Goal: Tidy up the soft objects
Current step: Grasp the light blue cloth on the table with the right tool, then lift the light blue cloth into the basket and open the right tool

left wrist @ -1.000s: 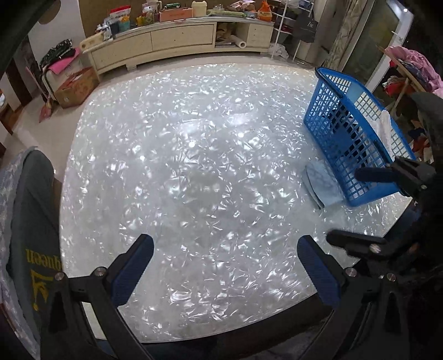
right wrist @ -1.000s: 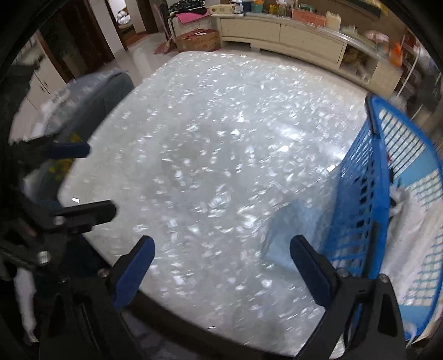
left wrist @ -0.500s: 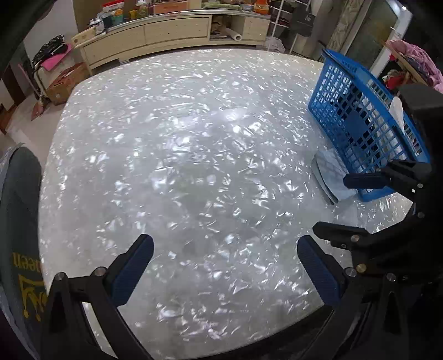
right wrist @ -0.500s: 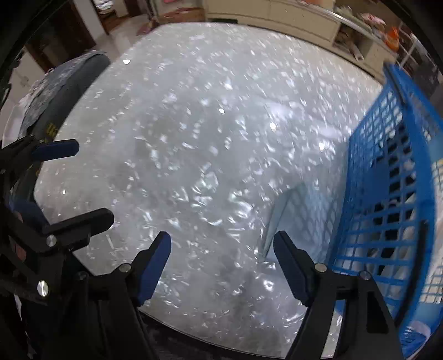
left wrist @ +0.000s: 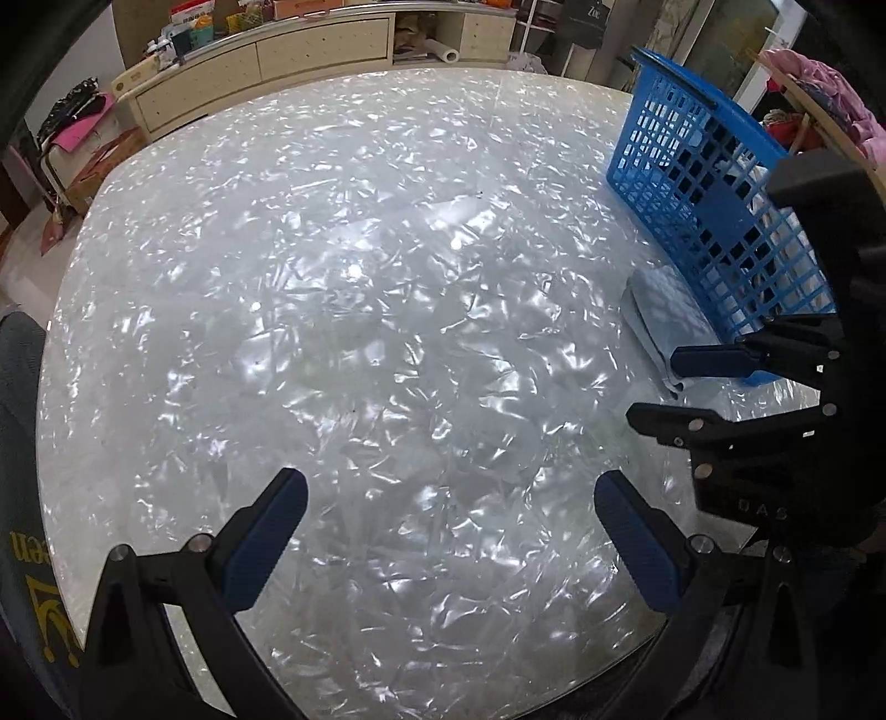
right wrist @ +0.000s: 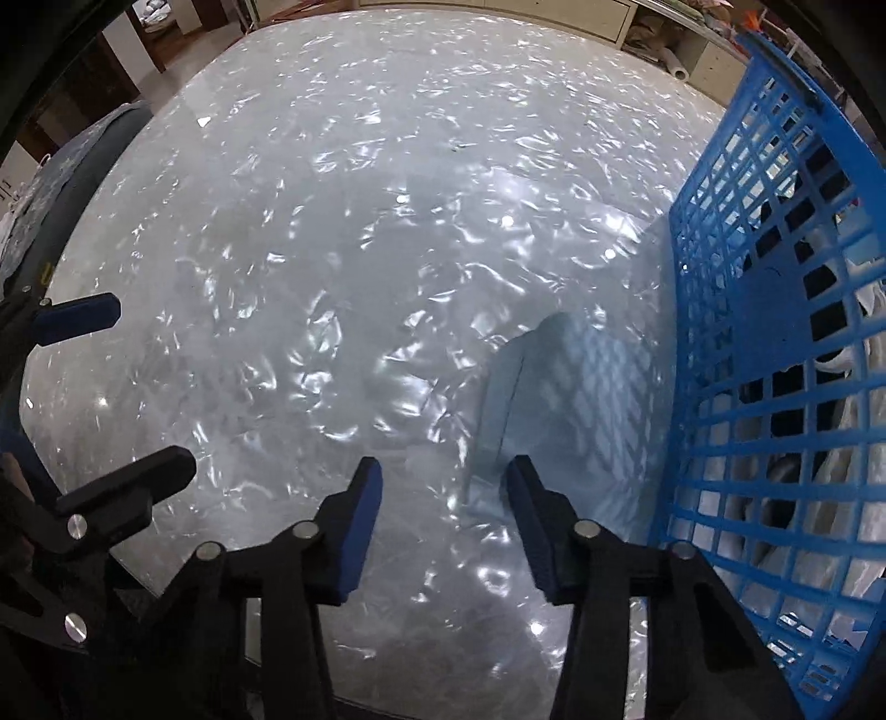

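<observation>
A folded pale blue cloth (right wrist: 576,399) lies flat on the shiny pearl-white table (right wrist: 332,249), against the blue plastic basket (right wrist: 775,332). It also shows in the left wrist view (left wrist: 659,315) beside the basket (left wrist: 703,183). White fabric (right wrist: 830,498) lies inside the basket. My right gripper (right wrist: 446,515) is open, partly narrowed, just short of the cloth's near edge, and holds nothing. It appears in the left wrist view (left wrist: 664,382) at the right. My left gripper (left wrist: 448,526) is wide open and empty over bare table near the front edge.
A cream sideboard (left wrist: 266,50) with clutter stands beyond the table. A dark chair back (left wrist: 22,498) with yellow print sits at the left edge. Pink clothes (left wrist: 819,83) lie at far right behind the basket.
My right gripper has moved toward the folded cloth and its jaws have narrowed. My left gripper has pushed a little forward over the table, still wide open.
</observation>
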{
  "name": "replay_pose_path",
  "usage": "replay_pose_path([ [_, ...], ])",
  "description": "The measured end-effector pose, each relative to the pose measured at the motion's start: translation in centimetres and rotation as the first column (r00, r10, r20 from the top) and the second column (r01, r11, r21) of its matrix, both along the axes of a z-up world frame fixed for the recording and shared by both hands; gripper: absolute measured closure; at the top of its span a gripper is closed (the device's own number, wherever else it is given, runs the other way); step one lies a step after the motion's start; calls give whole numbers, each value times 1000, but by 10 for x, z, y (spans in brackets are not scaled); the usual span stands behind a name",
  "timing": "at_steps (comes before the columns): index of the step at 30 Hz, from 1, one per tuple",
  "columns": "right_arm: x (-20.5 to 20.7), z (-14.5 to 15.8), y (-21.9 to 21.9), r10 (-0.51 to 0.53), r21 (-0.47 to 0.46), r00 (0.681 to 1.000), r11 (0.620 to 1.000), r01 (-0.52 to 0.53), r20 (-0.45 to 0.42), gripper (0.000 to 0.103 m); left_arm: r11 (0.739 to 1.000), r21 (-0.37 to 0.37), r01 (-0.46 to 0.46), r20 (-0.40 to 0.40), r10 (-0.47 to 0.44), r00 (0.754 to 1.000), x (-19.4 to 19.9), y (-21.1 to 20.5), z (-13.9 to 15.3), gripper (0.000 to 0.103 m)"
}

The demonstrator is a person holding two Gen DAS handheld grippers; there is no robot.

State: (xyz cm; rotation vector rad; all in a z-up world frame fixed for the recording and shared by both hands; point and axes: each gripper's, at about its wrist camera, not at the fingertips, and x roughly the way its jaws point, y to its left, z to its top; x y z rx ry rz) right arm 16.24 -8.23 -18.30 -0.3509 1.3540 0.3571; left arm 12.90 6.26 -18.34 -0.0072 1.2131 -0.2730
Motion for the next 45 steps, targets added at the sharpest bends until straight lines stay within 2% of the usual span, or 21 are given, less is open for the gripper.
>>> replay_pose_path([
  [4, 6, 0, -14, -48, 9, 999, 999, 48, 12, 89, 1000, 3, 7, -2, -7, 1000, 4, -3, -5, 0],
  [5, 8, 0, -19, -53, 17, 999, 998, 53, 10, 91, 1000, 3, 9, -3, -9, 1000, 4, -4, -5, 0],
  [7, 10, -1, -23, -56, 28, 998, 998, 56, 3, 91, 1000, 1, 16, -5, -16, 1000, 5, -6, -7, 0],
  [13, 2, -7, -10, -20, -19, 999, 1000, 21, 41, 92, 1000, 6, 25, -1, -25, 1000, 6, -13, -9, 0],
  [16, 2, -8, -11, -22, -27, 999, 999, 23, 37, 98, 1000, 4, 22, 2, -22, 1000, 6, -13, -8, 0],
  [22, -6, 0, -12, -14, 6, 1000, 1000, 14, 14, 100, 1000, -2, 12, 16, -11, 1000, 0, -8, 2, 0],
  [32, -38, 51, -9, 28, 74, 997, 997, -34, 74, 100, 1000, -6, 2, 52, -1, 999, -17, -15, 32, 0],
  [45, -68, 119, -7, 79, 153, 978, 982, -109, 191, 100, 1000, 13, -18, 137, 16, 990, -47, -21, 91, 0],
])
